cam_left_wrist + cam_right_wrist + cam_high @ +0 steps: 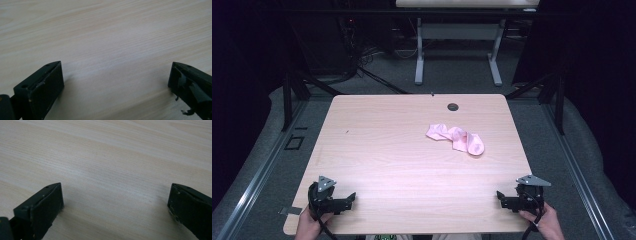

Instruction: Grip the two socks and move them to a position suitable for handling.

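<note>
Pink cloth (456, 139), crumpled in a loose heap, lies on the pale wood tabletop (382, 150), just nearer than the round cable hole (453, 106) and toward the right edge. Nothing appears begun: the cloth is untouched and unfolded. The left gripper (343, 202) and right gripper (503, 199) rest low at the near corners, well apart from the cloth, each with jaws spread wide and empty. Bare wood lies between cloth and both grippers, so I judge either approach unobstructed; the right edge is close.

no text, label or number can be read anywhere.
</note>
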A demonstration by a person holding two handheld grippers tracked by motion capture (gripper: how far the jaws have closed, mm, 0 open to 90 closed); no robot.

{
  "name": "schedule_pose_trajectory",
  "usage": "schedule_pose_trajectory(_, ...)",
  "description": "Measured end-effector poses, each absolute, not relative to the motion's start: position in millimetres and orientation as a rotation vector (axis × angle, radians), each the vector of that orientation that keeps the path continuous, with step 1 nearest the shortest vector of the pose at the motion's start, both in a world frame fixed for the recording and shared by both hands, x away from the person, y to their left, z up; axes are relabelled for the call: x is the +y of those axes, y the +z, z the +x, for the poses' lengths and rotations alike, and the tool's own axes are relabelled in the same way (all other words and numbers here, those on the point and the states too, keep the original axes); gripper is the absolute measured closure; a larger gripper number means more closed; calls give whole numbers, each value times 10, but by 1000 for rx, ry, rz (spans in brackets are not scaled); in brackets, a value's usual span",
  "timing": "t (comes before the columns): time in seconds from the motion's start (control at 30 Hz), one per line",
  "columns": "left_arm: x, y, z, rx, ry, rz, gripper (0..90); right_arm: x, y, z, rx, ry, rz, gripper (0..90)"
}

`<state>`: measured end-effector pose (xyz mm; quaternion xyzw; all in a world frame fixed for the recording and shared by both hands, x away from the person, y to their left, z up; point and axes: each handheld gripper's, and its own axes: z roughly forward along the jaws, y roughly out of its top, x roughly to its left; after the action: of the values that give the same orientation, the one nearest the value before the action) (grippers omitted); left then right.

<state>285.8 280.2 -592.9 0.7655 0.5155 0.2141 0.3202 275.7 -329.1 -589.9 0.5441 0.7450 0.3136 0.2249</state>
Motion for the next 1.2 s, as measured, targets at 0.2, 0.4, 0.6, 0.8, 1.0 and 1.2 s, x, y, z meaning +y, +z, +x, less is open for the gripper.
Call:
schedule_pose_trajectory(0.2, 2750, -5930, 2972, 1344, 561, 2016, 0, -3310, -5898, 2778, 2081, 872, 1478, 0)
schedule_pose_trajectory(0.4, 2758, -5928, 2984, 1330, 559, 2026, 0, -3287, -5874, 2810, 2099, 844, 1497, 0)
schedule_pose_trajectory(0.6, 2747, -5930, 2980, 1342, 561, 2016, 0, -3240, -5797, 2910, 2157, 812, 1517, 0)
schedule_pose_trajectory(0.8, 2744, -5930, 2979, 1346, 563, 2015, 0, -3104, -5627, 3145, 2205, 850, 1508, 0)
schedule_pose_trajectory(1.0, 2743, -5929, 2981, 1356, 564, 2012, 0, -2887, -5458, 3472, 2263, 845, 1466, 0)
schedule_pose_trajectory(1.2, 2744, -5928, 2982, 1355, 564, 2014, 0, -2628, -5332, 3838, 2314, 831, 1413, 0)
